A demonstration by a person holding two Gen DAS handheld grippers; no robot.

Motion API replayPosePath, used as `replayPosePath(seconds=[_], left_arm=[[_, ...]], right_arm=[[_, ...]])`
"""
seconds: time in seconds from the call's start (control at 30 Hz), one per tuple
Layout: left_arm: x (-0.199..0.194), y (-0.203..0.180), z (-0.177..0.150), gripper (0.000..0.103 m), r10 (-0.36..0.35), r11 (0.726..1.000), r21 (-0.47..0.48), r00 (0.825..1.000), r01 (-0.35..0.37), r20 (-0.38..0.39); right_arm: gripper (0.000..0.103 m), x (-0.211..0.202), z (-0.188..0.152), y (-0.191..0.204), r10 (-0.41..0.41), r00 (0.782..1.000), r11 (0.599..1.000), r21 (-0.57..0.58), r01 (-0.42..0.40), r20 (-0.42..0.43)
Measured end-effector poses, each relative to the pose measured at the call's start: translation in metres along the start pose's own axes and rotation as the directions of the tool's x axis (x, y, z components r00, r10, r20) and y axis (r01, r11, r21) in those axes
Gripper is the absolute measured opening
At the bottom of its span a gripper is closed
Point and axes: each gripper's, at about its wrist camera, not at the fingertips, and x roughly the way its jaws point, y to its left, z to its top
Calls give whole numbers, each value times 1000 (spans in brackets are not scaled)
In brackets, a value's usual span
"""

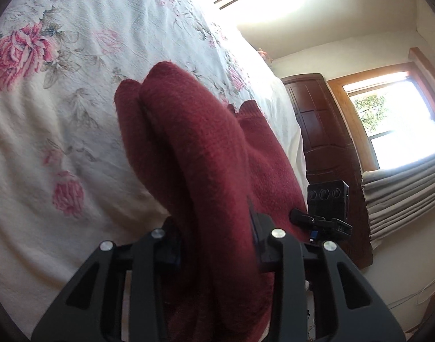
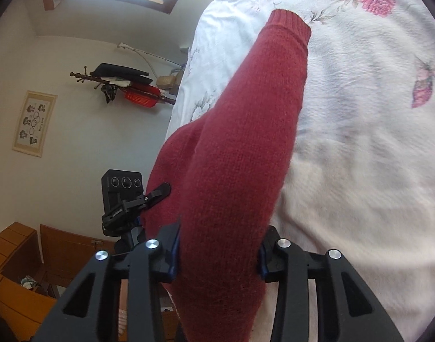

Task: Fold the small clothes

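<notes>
1. Left gripper (image 1: pixel 217 245): fingers (image 1: pixel 261 228) clamped on the red knit sweater (image 1: pixel 194 148), thick bunch of fabric between them.
2. Right gripper (image 2: pixel 218 249): fingers (image 2: pixel 174 242) clamped on the same sweater (image 2: pixel 240 148), wool filling the gap edge to edge.
3. Sweater: dark red, fuzzy fine knit, lifted off the bed and hanging in folds from both grips. Left view shows two rounded lobes of doubled fabric pointing away from the camera.
4. Right view: a sleeve runs forward from the fingers, ending in a ribbed cuff (image 2: pixel 290 25) over the bedspread; cannot tell if the cuff touches it.
5. Bed: white bedspread (image 1: pixel 60 119) with pink rose print, beneath the sweater in both views.
6. The other gripper's camera block (image 1: pixel 327 196) sits just beside the sweater.
</notes>
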Motion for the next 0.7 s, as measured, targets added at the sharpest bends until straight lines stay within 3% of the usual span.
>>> replayPosePath(seconds=[0.17,0.3,0.6,0.7], left_arm=[[27,-39,-49,32,-31,999,29,999,32,-38],[53,-40,-82,32,-9,1000,23,996,12,-88],[89,1,-124,33,196,978,103,971,-183,-139],[93,17,-120,37,197,978,90,971,-186,-132]], right_arm=[[40,-58,-47,-3,-40,999,999,4,40,26],[41,-77,-77,-22,-85,996,996,23,85,33],[44,-46,-107,-98,-206,979,971,123,204,3],[46,-39,-114,-114,-148,988,973,189,135,55]])
